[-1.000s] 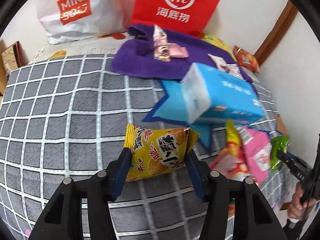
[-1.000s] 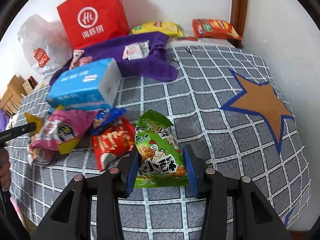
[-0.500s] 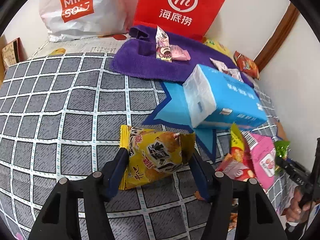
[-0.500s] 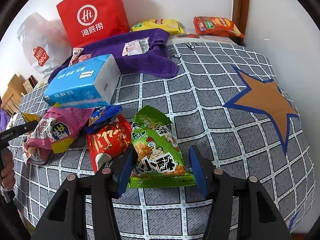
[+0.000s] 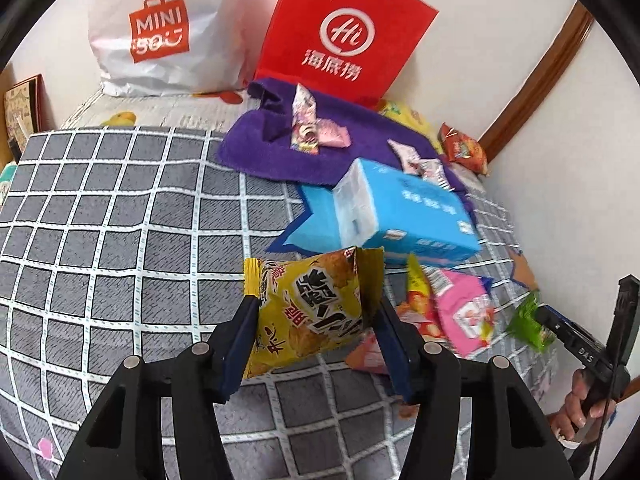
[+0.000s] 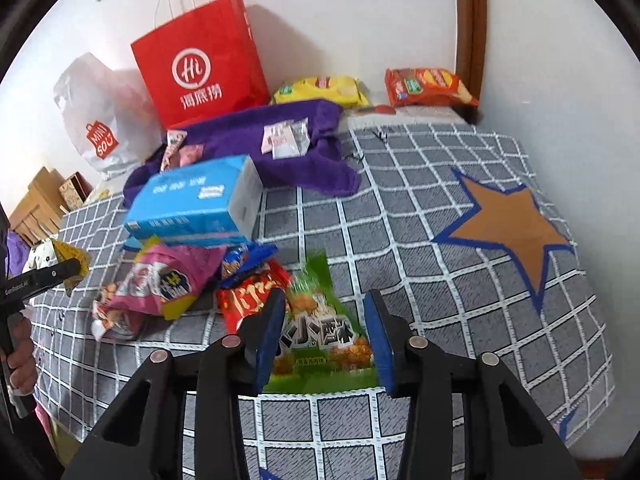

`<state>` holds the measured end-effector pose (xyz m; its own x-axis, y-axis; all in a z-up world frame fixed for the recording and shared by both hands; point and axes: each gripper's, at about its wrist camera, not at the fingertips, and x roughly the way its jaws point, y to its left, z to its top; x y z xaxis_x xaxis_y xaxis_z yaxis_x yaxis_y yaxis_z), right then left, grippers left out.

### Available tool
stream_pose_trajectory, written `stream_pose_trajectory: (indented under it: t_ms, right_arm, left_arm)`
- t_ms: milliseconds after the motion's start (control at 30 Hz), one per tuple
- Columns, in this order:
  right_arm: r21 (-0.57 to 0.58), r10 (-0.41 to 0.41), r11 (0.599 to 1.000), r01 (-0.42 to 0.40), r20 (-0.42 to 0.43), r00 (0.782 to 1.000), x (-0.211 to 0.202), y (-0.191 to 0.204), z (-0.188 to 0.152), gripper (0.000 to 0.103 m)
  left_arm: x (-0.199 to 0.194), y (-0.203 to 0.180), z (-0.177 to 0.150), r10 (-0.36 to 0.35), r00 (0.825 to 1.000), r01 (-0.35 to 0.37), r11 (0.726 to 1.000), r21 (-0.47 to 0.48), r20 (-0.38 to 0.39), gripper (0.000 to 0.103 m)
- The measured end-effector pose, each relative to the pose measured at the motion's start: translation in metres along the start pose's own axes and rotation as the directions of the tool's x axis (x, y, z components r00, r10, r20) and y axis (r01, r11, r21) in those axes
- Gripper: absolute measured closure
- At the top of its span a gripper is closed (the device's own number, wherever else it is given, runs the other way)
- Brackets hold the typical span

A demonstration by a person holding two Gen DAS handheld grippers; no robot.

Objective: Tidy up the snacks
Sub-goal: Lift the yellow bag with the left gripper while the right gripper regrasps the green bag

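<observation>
Left wrist view first: your left gripper [image 5: 314,322] is clamped on the crinkly yellow foil snack packet [image 5: 308,312], pads squeezing its sides at bottom centre, and it looks lifted clear of the grey checked bedspread [image 5: 112,216]. That side grip makes sense, since a puffy bag slips otherwise. At the right edge you get something the other camera can't give: the small green snack bag [image 5: 528,322] pinched in the tip of your right gripper [image 5: 538,318], also looking airborne.

Right wrist view: the jaws have just been closing, and the green bag [image 6: 320,332] sits squeezed between the blue pads at lower centre. From here only, you see the yellow and orange chip bags [image 6: 428,86] lined up by the wall at the top, probably the sorted row. The loose pile beside the light blue tissue pack [image 6: 196,204] is still waiting. The red paper shopping bag [image 6: 200,60] stands behind it.
</observation>
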<state>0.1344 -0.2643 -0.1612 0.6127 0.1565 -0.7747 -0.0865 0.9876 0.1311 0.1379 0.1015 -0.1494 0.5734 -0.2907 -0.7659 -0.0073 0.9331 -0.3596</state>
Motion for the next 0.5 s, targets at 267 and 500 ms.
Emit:
stream_pose_trajectory:
  t_ms: [267, 500]
  right_arm:
    - [-0.004, 0.009, 1.0, -0.009, 0.009, 1.0, -0.006, 0.008, 0.012, 0.083]
    - [0.028, 0.046, 0.999, -0.046, 0.006, 0.999, -0.012, -0.002, -0.006, 0.046]
  left_arm:
    - [-0.02, -0.016, 0.009, -0.022, 0.999, 0.021, 0.999, 0.028, 0.032, 0.048]
    - [-0.019, -0.024, 0.003, -0.044, 0.999, 0.043, 0.998, 0.042, 0.015, 0.048]
